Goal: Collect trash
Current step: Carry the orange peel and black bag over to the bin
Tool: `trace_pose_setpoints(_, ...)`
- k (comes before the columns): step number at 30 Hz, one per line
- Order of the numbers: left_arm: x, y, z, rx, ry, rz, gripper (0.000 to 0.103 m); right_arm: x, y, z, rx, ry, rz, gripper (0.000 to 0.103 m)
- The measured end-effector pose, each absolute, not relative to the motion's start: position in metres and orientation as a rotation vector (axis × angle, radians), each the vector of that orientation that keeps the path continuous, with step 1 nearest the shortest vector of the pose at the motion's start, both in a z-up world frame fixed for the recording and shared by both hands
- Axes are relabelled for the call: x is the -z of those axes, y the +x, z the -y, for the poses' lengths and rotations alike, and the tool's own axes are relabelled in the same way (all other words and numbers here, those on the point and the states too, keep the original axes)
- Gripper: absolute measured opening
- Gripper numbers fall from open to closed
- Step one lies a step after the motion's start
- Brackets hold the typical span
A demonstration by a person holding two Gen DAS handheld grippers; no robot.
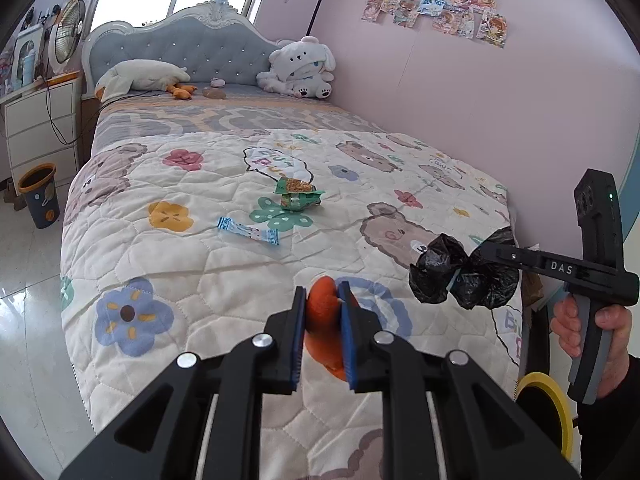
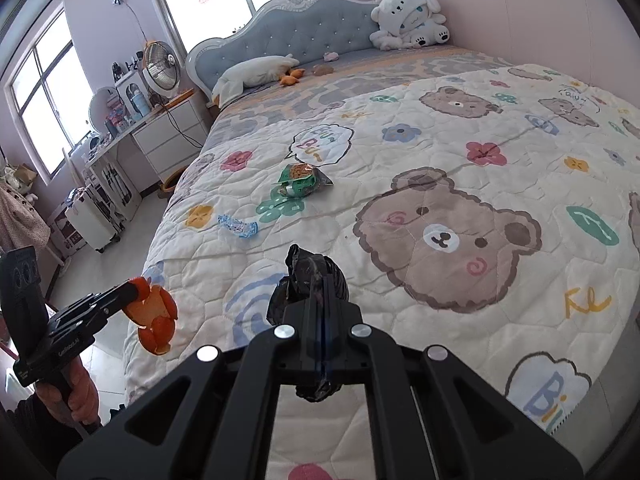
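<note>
My left gripper (image 1: 324, 300) is shut on a curled orange peel (image 1: 322, 312), held above the near end of the bed; the right wrist view shows that peel (image 2: 154, 320) hanging off the gripper at lower left. My right gripper (image 2: 322, 276) is shut on a crumpled black plastic bag (image 2: 308, 276), and the bag (image 1: 460, 276) also shows at the right in the left wrist view. On the quilt lie a green snack wrapper (image 1: 298, 196) (image 2: 302, 182) and a blue-and-white wrapper (image 1: 248, 232) (image 2: 238, 226).
The bed's cartoon bear quilt (image 2: 440, 152) fills both views. A dark bin with an orange rim (image 1: 38, 196) stands on the floor at the left, beside white drawers (image 1: 40, 128). Another yellow-rimmed bin (image 1: 548, 408) sits at lower right. Plush toys (image 1: 300, 68) lie by the headboard.
</note>
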State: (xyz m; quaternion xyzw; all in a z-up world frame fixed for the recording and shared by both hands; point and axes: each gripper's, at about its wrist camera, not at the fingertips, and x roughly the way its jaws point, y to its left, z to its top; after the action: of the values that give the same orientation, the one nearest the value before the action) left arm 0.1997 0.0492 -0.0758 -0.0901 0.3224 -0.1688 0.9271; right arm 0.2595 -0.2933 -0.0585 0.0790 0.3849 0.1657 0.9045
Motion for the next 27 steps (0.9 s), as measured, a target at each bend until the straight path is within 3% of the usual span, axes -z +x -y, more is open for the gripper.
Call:
trace_pose_setpoints(10, 0.05, 0.146, -0.027, 0.405, -0.155, -0.61, 0.015, 0.027, 0.167, 0.32, -0.326, 0.165, -0.727, 0.001)
trace_pose_setpoints(27, -0.001, 0.059, 0.074, 0.632, -0.046, -0.491, 0.015, -0.007, 0.036, 0.403, -0.169, 0.194, -0.615, 0.001)
